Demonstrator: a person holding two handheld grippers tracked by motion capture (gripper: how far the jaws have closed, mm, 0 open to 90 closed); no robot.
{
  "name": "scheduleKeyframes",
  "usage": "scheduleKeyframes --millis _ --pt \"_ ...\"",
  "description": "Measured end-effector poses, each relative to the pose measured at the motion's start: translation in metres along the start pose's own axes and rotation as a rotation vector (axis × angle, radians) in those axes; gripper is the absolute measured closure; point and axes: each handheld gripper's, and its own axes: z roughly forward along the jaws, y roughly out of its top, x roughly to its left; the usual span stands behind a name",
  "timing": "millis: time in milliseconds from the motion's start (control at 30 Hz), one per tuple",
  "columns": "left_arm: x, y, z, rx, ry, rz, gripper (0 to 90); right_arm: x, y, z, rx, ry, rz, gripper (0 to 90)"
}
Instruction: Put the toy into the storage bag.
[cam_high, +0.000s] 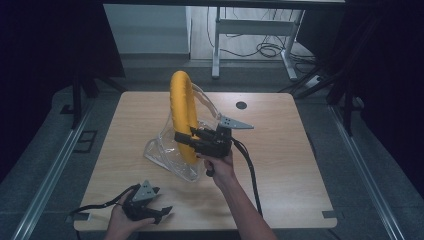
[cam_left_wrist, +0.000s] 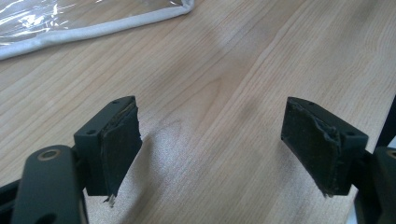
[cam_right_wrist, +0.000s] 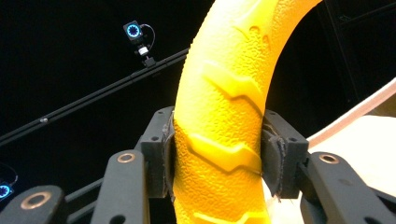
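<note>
Right gripper (cam_high: 186, 140) clamps yellow ring (cam_high: 182, 112) (lower arc blurred inside clear bag (cam_high: 162, 150)); left gripper (cam_high: 162, 212) jaws apart.

Upright yellow ring (cam_high: 182, 112) in clear bag (cam_high: 165, 152)

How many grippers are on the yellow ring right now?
1. The right gripper is clamped on the yellow ring, which stands upright in the clear bag. The left gripper rests open at the table's near edge, apart from it.
</note>
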Motion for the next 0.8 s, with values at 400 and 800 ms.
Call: scheduleKeyframes --millis 400,800 --pt "0.0 0.0 0.0 -0.001 0.002 -0.001 19.7 -0.013 -0.019 0.0 0.06 -0.024 0.031 51.5" --pt "-0.001 0.0 0.0 -0.001 -0.001 -0.004 19.7 -0.009 -0.016 -0.003 0.095 -0.114 -0.058 44.0"
